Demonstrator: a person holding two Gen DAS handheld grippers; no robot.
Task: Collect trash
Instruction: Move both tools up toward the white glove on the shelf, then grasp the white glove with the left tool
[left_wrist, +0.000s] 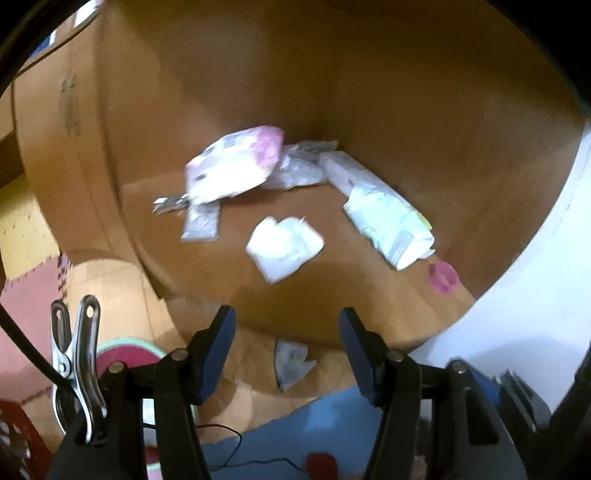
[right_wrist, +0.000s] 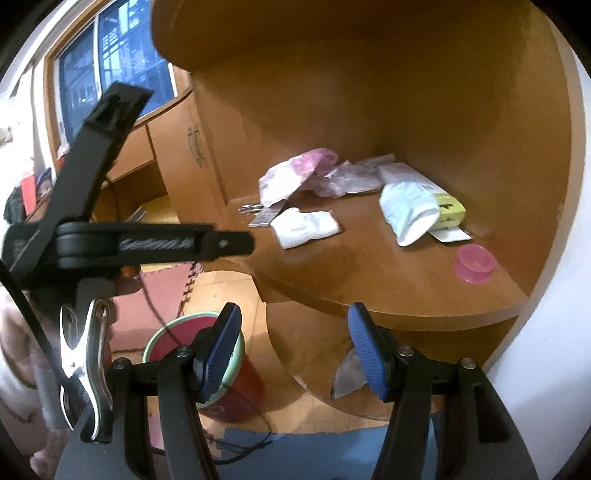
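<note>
Trash lies on a rounded wooden shelf (left_wrist: 369, 295) (right_wrist: 369, 280). A crumpled white tissue (left_wrist: 284, 247) (right_wrist: 306, 226) is in the middle. A pink and white wrapper (left_wrist: 236, 162) (right_wrist: 291, 175) and clear plastic (left_wrist: 299, 166) (right_wrist: 351, 177) lie at the back. A pale wrapped pack (left_wrist: 391, 225) (right_wrist: 410, 210) lies at the right, over a green box (right_wrist: 448, 210). A pink cap (left_wrist: 443, 277) (right_wrist: 474, 264) sits near the shelf edge. My left gripper (left_wrist: 288, 354) is open and empty, in front of the shelf. My right gripper (right_wrist: 293, 352) is open and empty, below the shelf edge.
A red bin with a green rim (right_wrist: 218, 369) (left_wrist: 125, 354) stands on the floor at lower left. A clear plastic scrap (left_wrist: 291, 362) (right_wrist: 349, 373) lies on the lower shelf. The left gripper's body (right_wrist: 92, 206) fills the right wrist view's left. A white wall (left_wrist: 535, 295) is at right.
</note>
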